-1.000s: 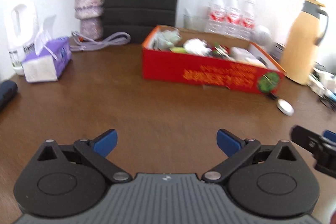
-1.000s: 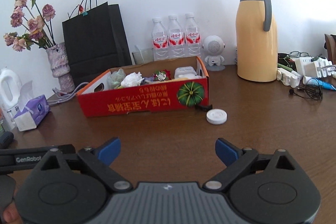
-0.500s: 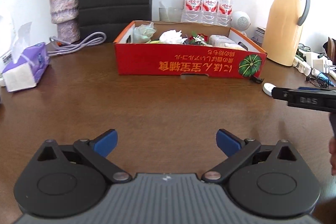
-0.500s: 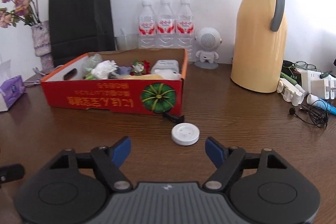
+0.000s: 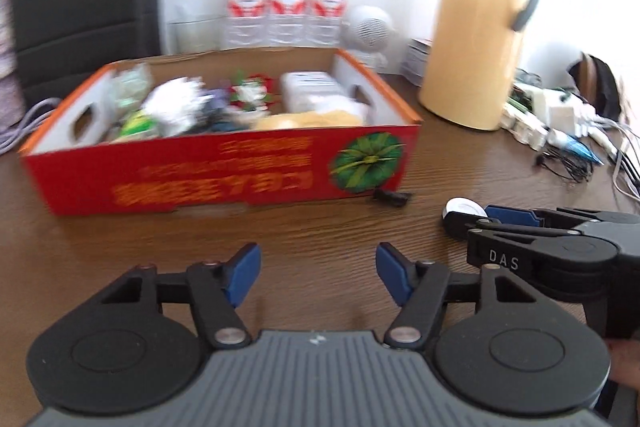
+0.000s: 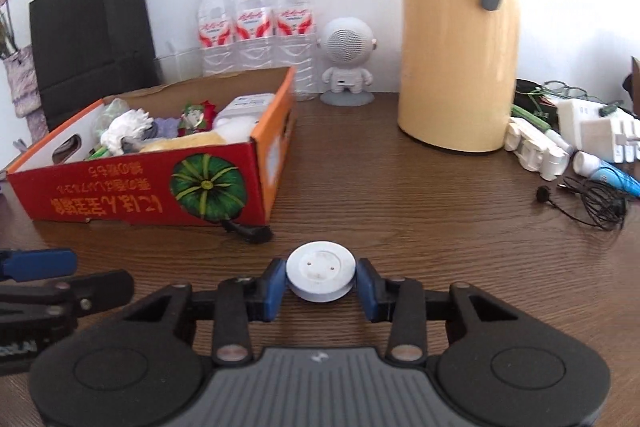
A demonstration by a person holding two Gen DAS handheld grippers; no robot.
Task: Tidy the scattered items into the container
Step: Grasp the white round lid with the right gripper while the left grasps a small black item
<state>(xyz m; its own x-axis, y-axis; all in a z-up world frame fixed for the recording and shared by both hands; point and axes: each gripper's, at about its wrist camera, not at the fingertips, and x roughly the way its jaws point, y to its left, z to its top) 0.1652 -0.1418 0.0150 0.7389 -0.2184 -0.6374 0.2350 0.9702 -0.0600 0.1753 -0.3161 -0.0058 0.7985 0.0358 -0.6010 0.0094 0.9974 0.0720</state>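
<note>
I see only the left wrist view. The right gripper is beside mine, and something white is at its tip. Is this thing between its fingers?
Observer: Yes. The right wrist view shows a white disc between the blue pads of the right gripper. Its jaws are closing, and the pads look to touch the rim.
Operator: Is the disc lifted already?
Observer: No, it lies flat on the table.
Operator: Is its top plain?
Observer: No, it has three small dots.
</note>
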